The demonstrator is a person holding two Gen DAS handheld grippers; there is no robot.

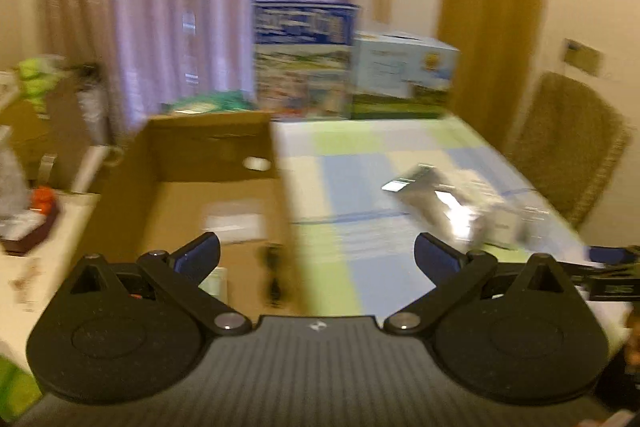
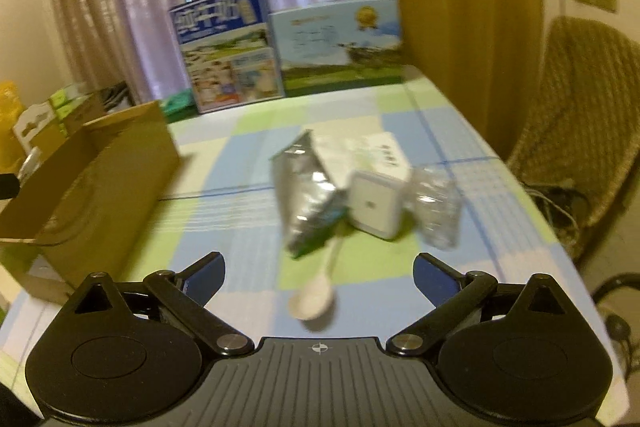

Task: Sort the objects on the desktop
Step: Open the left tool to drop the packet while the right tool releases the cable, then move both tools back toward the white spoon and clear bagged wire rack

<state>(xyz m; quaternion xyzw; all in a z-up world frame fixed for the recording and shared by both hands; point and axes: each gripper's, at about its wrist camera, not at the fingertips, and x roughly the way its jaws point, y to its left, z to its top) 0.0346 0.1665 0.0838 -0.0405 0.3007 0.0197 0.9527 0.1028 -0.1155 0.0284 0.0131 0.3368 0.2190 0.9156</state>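
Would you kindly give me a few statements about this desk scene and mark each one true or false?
1. The right claw is open and holds nothing. True.
2. The white spoon lies inside the cardboard box. False: it lies on the checked tablecloth, near the right claw.
3. The silver foil pouch lies beside a small white box. True.
4. The left claw is shut on the pouch. False: it is open and empty.
5. Two printed cartons stand at the table's far end. True.
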